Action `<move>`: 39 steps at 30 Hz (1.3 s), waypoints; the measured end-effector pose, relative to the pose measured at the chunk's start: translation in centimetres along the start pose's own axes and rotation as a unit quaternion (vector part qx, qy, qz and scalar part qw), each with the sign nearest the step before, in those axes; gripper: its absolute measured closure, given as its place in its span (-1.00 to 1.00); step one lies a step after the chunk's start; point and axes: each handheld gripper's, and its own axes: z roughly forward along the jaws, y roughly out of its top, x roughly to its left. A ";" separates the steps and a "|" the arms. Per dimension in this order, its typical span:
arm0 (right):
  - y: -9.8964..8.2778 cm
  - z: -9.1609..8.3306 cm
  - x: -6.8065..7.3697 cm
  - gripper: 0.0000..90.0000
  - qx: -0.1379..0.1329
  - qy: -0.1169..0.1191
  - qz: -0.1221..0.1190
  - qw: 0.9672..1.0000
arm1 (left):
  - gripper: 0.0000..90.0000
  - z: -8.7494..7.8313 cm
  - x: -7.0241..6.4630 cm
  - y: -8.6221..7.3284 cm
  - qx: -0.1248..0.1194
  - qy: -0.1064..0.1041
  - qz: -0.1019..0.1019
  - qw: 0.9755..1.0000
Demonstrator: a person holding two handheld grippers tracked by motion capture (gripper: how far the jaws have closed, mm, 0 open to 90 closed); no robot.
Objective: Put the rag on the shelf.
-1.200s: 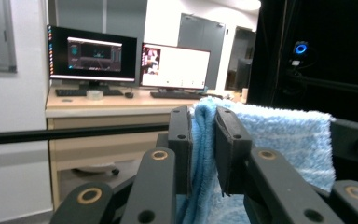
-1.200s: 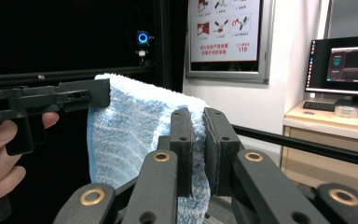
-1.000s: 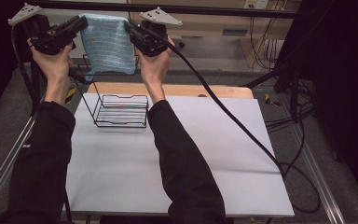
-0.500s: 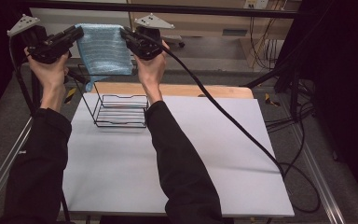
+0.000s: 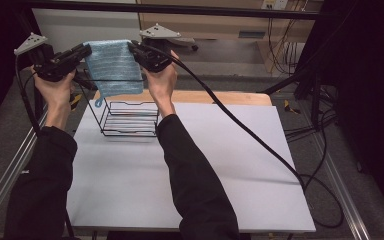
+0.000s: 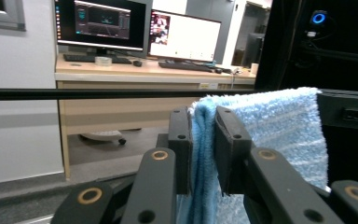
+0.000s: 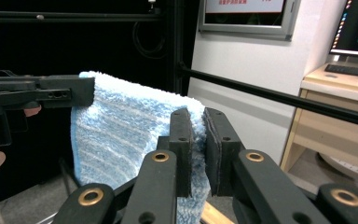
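Towel (image 5: 114,67) duty from my remote seat. From the high view: I've got the blue towel stretched between both tools, hanging over the far end of the table (image 5: 230,165). My left gripper (image 5: 83,51) pinches the top corner at about 9 o'clock of the cloth, and my right gripper (image 5: 132,48) pinches the opposite top corner at 3 o'clock. The wire basket (image 5: 129,119) sits right under it, at 6 o'clock from the towel, and the bottom edge dangles just above or at the rim, can't quite tell which.

Left gripper view: the jaws of my left gripper (image 6: 202,140) are clamped on a bunched-up fold of towel (image 6: 279,126), which runs off toward 3 o'clock. A desk with monitors (image 6: 144,28) sits behind at 12 o'clock.

Right gripper view: same story. My right gripper (image 7: 200,144) is squeezed tight on the towel (image 7: 121,135) edge, and the cloth spreads out to 9 o'clock, where the other gripper holds it.

Handling-wise, my guess is it's light, floppy terry cloth. Nothing fragile, not slippery, but it sags and folds wherever it wants. Corners are the right place to hold it, since keeping it taut across the top is what stops it crumpling before it goes into the basket.
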 end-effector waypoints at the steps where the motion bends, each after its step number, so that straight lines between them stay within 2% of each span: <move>1: -0.1 -0.1 0.1 0.83 0.003 0.003 0.003 1.000 | 0.73 -0.2 0.0 -0.1 0.000 -0.002 0.002 1.000; 4: -0.4 -0.5 0.2 0.83 0.011 0.012 0.012 1.000 | 0.73 -0.5 -0.1 -0.5 0.004 -0.009 0.002 1.000; 12: -0.7 -1.6 1.0 0.81 0.033 0.028 0.012 0.999 | 0.73 -1.9 -0.3 -1.2 0.006 -0.024 0.002 1.000; 19: -1.1 -2.3 1.2 0.81 0.045 0.041 0.013 0.998 | 0.72 -2.7 -0.9 -1.7 0.009 -0.023 0.019 1.000; 23: -1.1 -2.5 1.5 0.80 0.050 0.054 0.010 0.997 | 0.72 -3.1 -0.6 -2.2 0.014 -0.024 0.012 1.000; 27: -1.3 -2.5 1.8 0.80 0.063 0.057 0.006 0.996 | 0.71 -3.5 -0.8 -2.6 0.017 -0.024 0.019 0.999; 30: -1.4 -2.7 2.0 0.80 0.066 0.061 0.001 0.996 | 0.70 -3.9 -0.7 -2.8 0.022 -0.027 0.012 0.999; 39: -1.6 -3.2 2.8 0.81 0.082 0.068 -0.011 0.994 | 0.59 -5.0 -1.2 -3.2 0.050 -0.019 0.011 0.999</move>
